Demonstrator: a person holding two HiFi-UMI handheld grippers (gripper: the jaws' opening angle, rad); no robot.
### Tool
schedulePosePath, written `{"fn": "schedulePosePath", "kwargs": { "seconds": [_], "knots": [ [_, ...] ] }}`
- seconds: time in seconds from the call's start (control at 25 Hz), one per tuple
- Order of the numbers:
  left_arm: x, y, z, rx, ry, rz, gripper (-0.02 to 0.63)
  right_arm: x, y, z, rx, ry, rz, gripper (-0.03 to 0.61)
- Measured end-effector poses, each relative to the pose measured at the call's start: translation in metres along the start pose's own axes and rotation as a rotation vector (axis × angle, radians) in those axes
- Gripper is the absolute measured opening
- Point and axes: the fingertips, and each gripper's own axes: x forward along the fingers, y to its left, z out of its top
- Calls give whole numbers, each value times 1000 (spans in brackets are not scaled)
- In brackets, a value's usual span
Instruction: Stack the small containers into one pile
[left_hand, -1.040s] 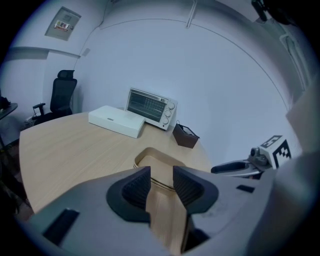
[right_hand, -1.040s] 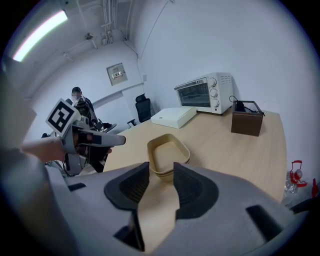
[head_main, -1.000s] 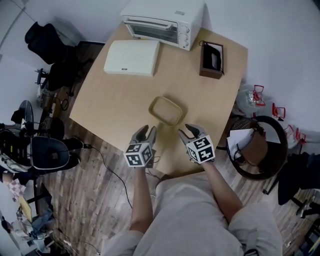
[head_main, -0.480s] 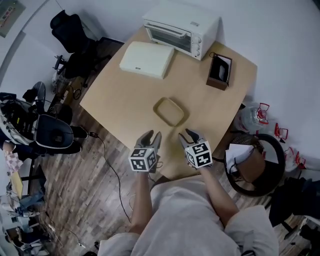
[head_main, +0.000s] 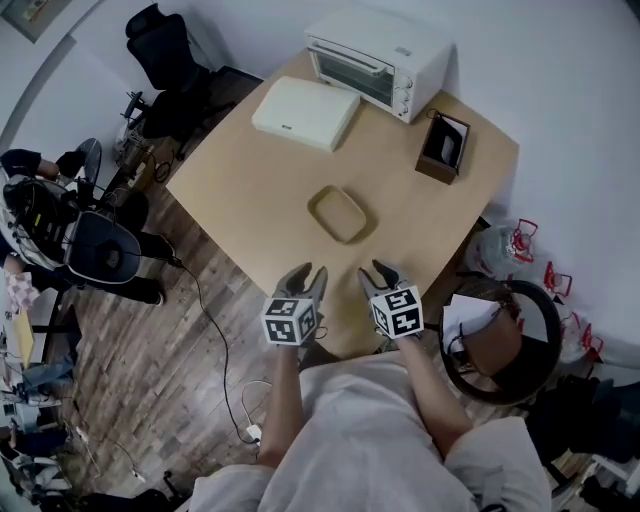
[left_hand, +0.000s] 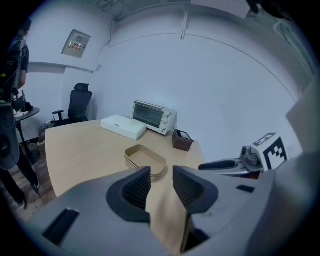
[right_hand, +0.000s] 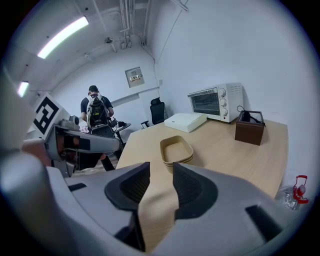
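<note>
1. Worktop (head_main: 250, 190): tan, with one corner toward the wearer. It carries every item below.
2. Oven (head_main: 378, 60): white, at the far edge.
3. Box (head_main: 305, 112): flat and white, just beside the oven.
4. Containers (head_main: 338, 214): tan oblong trays with rounded corners.
   - Place: mid-worktop, well apart from the oven, box and holder, and ahead of both tongs. They already sit nested in one pile.
   - Handling, as judged: light, thin-walled and probably pulp or card. The rim looks firm, but the walls would likely buckle under a hard squeeze. The surface looks matt and dry, so it is not slippery.
   - Best hold, as judged: a short-end wall at the rim, with one jaw inside and one outside. Lift straight up so the nest does not shear.
5. Holder (head_main: 443, 148): dark brown and open-topped, near the right edge. Its contents are dark and cannot be identified.
6. Left tongs (left_hand: 161, 172): jaws apart with nothing between them. Only bare worktop shows through the gap. They hang over the near corner, short of the pile.
7. Right tongs (right_hand: 161, 172): jaws also apart and empty, beside the left pair and short of the pile.
8. Differences between views:
   - The head view shows the pile as a single outline. Both gripper views, from low down, show its layered rims, which look like three.
   - The head view alone shows both tongs against the worktop's edge.
   - The right gripper view shows a bystander (right_hand: 97, 117) standing beyond the worktop with back turned.
</note>
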Motion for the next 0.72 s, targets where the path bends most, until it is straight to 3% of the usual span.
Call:
{"fn": "schedulePosePath", "kwargs": {
  "seconds": [0.44,0.72],
  "knots": [
    [-15,-19,-22,-8,-14,7,130,-21,1,-7,-35,-16,7,149],
    [-16,-24,-18,-18,-34,7,130,-22,0,-4,-53,-17,19,147]
  ]
}}
